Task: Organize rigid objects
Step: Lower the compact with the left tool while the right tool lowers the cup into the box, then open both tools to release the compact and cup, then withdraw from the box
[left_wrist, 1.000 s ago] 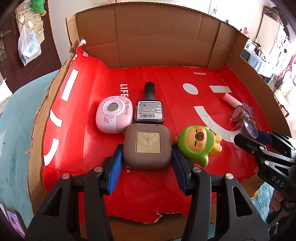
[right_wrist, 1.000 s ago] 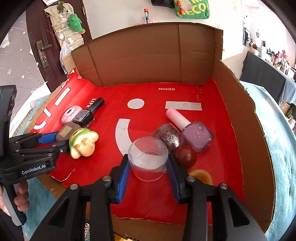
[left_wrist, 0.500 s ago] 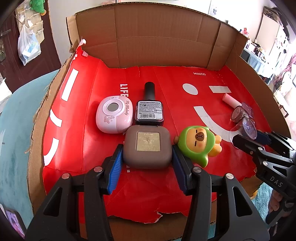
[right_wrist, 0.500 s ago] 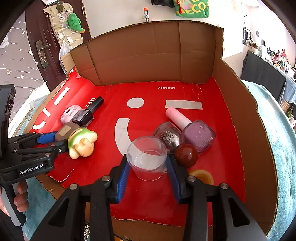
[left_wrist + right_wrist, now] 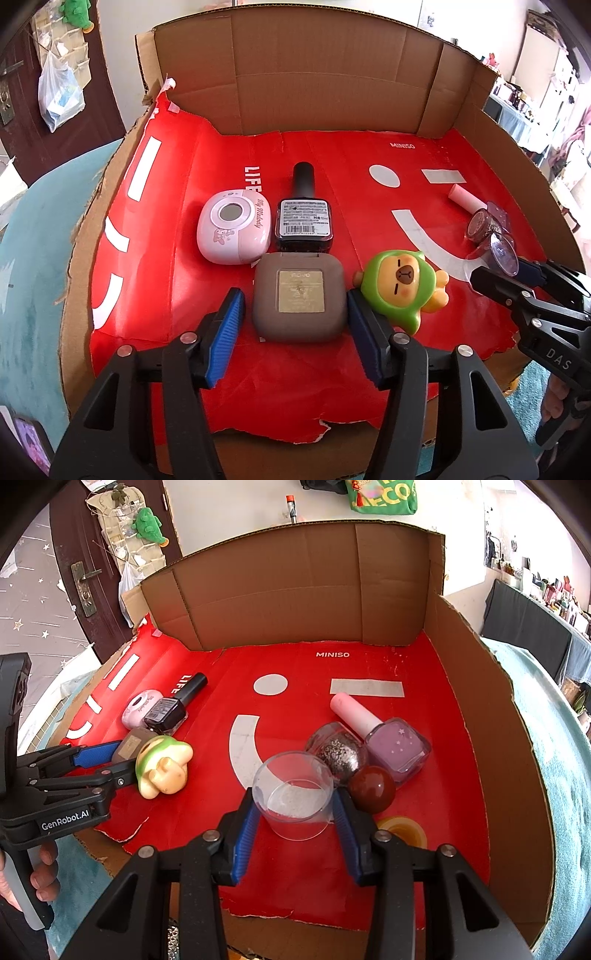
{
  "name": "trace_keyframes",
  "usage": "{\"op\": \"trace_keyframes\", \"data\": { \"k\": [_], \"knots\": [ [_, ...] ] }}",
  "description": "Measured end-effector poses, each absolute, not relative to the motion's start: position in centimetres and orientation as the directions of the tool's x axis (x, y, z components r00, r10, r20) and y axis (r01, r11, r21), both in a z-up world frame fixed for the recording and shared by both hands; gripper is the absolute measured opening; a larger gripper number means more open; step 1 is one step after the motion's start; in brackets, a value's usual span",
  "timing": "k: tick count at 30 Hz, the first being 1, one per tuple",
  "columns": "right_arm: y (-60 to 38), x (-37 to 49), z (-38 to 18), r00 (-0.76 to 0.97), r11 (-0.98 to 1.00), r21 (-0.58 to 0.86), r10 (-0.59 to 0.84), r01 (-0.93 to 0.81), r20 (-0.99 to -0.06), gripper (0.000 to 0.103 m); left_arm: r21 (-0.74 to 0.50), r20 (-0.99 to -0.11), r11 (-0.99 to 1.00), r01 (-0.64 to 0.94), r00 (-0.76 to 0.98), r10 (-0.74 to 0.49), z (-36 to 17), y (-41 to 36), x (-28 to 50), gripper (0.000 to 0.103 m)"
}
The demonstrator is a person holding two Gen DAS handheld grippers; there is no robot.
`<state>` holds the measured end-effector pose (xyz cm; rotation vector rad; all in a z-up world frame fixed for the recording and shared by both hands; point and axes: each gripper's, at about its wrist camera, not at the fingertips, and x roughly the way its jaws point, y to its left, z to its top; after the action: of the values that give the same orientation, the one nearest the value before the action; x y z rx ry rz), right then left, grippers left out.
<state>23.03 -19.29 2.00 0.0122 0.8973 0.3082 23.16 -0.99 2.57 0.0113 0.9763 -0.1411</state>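
On the red liner [image 5: 295, 878] of the cardboard box [image 5: 280, 590] the white word "MINISO" can be read near the back wall, and "LIFE" beside the dark nail polish bottle [image 5: 303, 218], whose label shows a barcode. The pink case [image 5: 233, 232] next to it carries the script "My Melody", and the brown compact [image 5: 300, 300] has a gold square label with small letters that I cannot read surely. The left gripper [image 5: 295, 325] has just been opening its jaws; the compact lies between them, a gap shows at the left pad [image 5: 227, 332], so it is not gripped. Its body is marked "GenRobot.AI" in the right wrist view. The green and yellow toy [image 5: 400, 284] lies just beside the right pad. The right gripper [image 5: 295, 812], marked "DAS", holds its jaws closed on a clear glass jar [image 5: 293, 794], which rests on the liner and touches a glitter bottle [image 5: 338, 751]; a brown ball [image 5: 371, 788] and a lilac polish bottle [image 5: 397, 747] with a pink cap are just beside it. The box stands on a teal cloth [image 5: 569, 760]. Behind it are a dark door [image 5: 70, 572] and a green hanging bag [image 5: 382, 494].
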Motion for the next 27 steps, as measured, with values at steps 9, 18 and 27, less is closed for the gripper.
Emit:
{"op": "trace_keyframes", "data": {
  "k": [9,18,27],
  "knots": [
    [-19.3,22.9,2.0,0.582,0.956,0.138,0.268,-0.258,-0.768,0.043,-0.039,-0.818,0.993,0.111,0.568,-0.095,3.0,-0.7,22.7,0.064],
    [-19.4,21.9,2.6,0.592,0.954,0.146,0.278,-0.262,-0.756,0.053,-0.036,-0.796,0.994,0.102,0.598,-0.09,4.3,-0.6,21.6,0.073],
    [-19.8,20.0,4.3,0.629,0.952,0.142,0.286,-0.27,-0.723,0.066,-0.024,-0.765,0.995,0.098,0.639,-0.081,5.9,-0.7,19.5,0.08]
  ]
}}
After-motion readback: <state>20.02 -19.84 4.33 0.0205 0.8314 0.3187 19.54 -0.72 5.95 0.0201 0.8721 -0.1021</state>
